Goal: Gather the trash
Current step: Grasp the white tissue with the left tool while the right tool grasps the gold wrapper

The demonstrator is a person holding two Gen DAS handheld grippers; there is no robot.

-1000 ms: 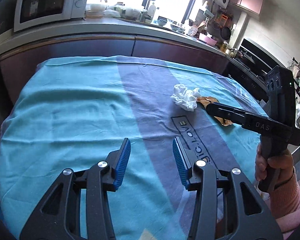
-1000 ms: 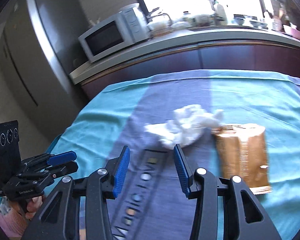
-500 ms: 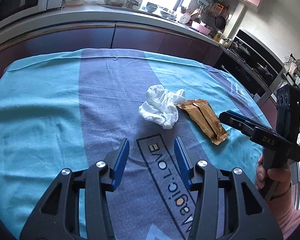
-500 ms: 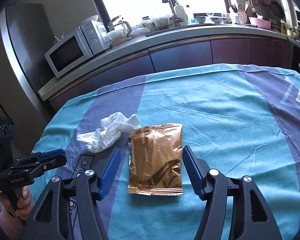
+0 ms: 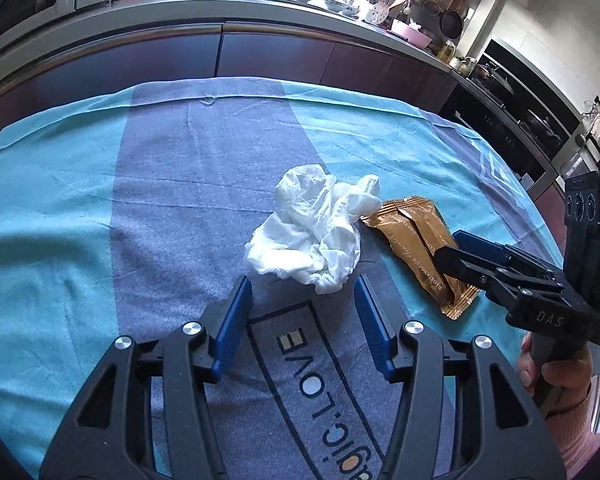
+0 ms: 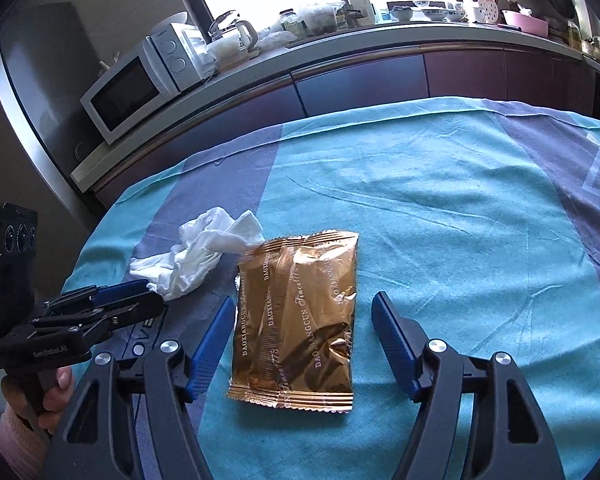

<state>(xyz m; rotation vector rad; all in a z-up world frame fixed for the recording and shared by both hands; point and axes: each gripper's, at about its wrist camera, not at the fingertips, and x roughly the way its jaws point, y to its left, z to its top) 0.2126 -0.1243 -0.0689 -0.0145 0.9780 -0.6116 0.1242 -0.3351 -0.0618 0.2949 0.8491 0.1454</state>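
Gold foil marks the one snack wrapper [image 6: 296, 320] on the tabletop [image 6: 440, 208]; white lettering along it reads "DAOXIANGCUN", with a script line that looks like "Since 1773". Touching its far left corner lies one crumpled white tissue [image 5: 312, 228]. That makes two pieces of trash, both on a cloth [image 5: 160, 200] of turquoise and grey-blue bands that covers the tabletop. Printed on the grey band, upside down in the left wrist view, is "Magic.LOVE" [image 5: 320, 384] inside a dark outline.

Two grippers are in play, each held by a hand in a pink sleeve. The left gripper [image 5: 303, 300] hovers just short of the tissue's near edge; its jaws have just been opening, stand apart, and have nothing between them but cloth. The right gripper [image 6: 303, 316] sits over the wrapper, its jaws having just spread wider, one blue pad on each side of the packet; whether either pad touches the foil cannot be told, and neither presses on it. In the left wrist view the right gripper's body shows the letters "DAS"; in the right wrist view the left gripper's body carries small print, roughly "GenRobot.AI".

Behind the tabletop, one white microwave [image 6: 136, 88] stands on a kitchen counter [image 6: 380, 40].
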